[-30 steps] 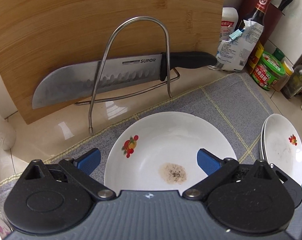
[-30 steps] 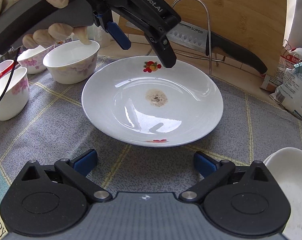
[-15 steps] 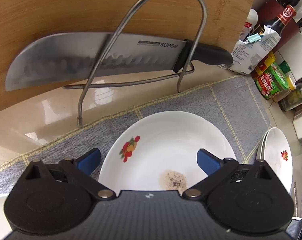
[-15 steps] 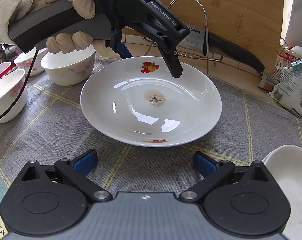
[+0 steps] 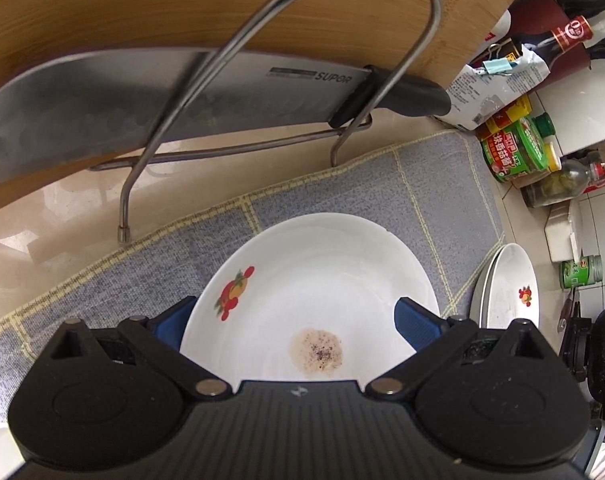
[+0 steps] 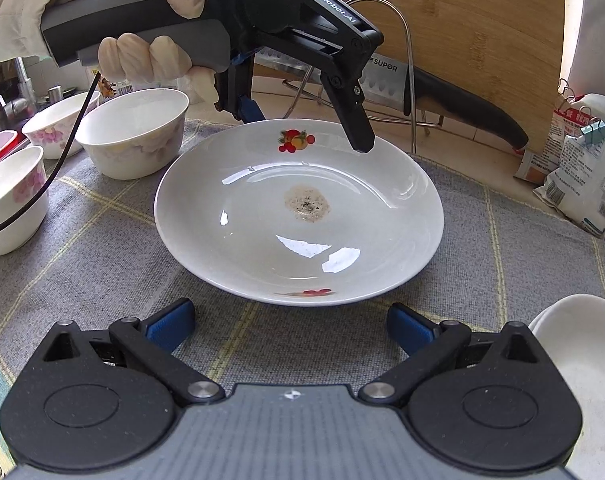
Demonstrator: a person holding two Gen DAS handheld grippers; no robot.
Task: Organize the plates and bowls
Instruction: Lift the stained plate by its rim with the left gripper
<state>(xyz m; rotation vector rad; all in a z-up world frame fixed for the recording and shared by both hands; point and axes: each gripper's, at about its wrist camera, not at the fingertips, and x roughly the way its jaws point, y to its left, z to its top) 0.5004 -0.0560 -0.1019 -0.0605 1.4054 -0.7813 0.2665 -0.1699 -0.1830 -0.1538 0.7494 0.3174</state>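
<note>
1. Three bowls (image 6: 134,140) are seen left of the plate (image 6: 298,212).
2. The plate is laid flat on the mat (image 6: 102,248).
3. The left gripper (image 6: 302,128) is held wide open, empty, above the plate's far rim; it is judged nearer.
4. The right gripper (image 6: 290,324) is kept open and empty before the near rim.
5. Stacked plates (image 5: 510,288) are seen right of it.

bowls (image 6: 136,136) crowd plate's (image 6: 262,248) left | near mat (image 6: 102,280) clear

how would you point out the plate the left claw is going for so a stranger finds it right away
On the grey checked mat, in front of the knife rack, lies the big white plate. Unlike the stacked plates at the mat's edge, it lies alone and has a brown speckled stain in its middle.
</note>
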